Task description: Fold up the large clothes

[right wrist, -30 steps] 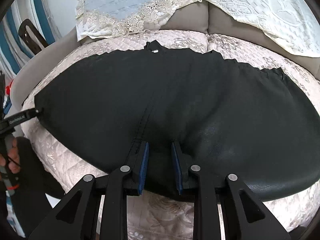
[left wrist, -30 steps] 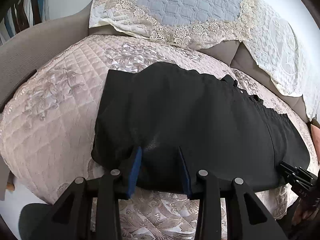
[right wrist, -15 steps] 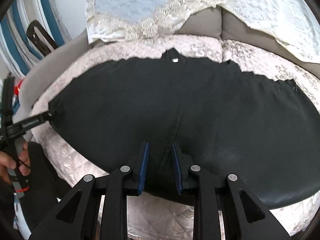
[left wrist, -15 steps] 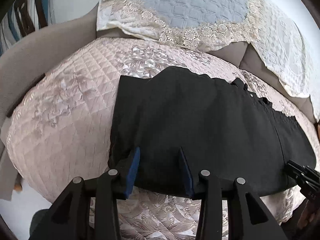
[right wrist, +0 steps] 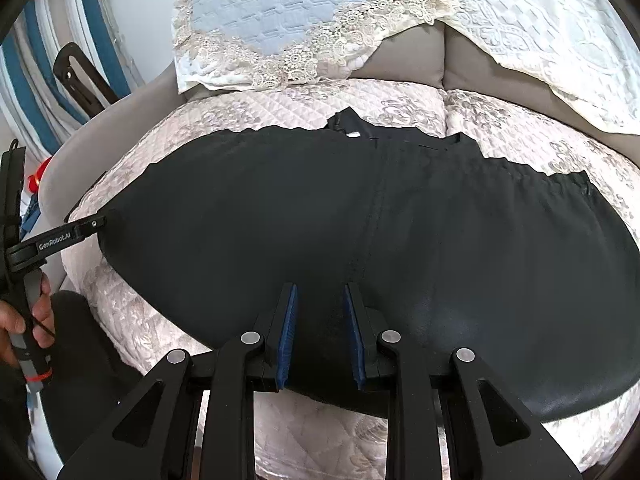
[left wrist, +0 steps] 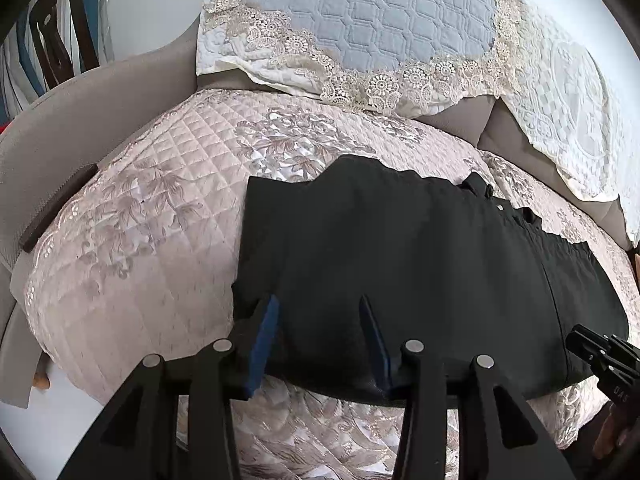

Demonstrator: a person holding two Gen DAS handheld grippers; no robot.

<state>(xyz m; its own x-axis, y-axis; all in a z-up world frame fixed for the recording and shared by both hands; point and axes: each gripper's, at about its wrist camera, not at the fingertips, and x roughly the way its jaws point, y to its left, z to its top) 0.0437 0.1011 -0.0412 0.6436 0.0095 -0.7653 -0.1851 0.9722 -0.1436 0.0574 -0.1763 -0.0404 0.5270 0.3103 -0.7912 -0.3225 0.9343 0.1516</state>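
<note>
A large black garment (left wrist: 420, 272), folded flat into a long band, lies across a quilted pale-pink satin cover (left wrist: 132, 248) on a grey sofa (left wrist: 80, 112); its gathered waistband edge faces the backrest, where a lace-trimmed blue-grey quilted cover (left wrist: 360, 20) hangs. The left gripper (left wrist: 318, 316) hovers over the garment's near edge close to its left end; its jaws have just been opening, and the blue pads (left wrist: 264, 344) stand apart with black cloth lying between them, not pinched. The right gripper (right wrist: 320, 304) sits over the near edge around the middle seam; its jaws are narrower but parted, and whether the pads (right wrist: 288, 336) press the cloth cannot be told, since the fabric below looks flat. In the right wrist view, the left gripper's finger tip touches the garment's far left corner, with the person's hand (right wrist: 24, 312) on its handle.
</note>
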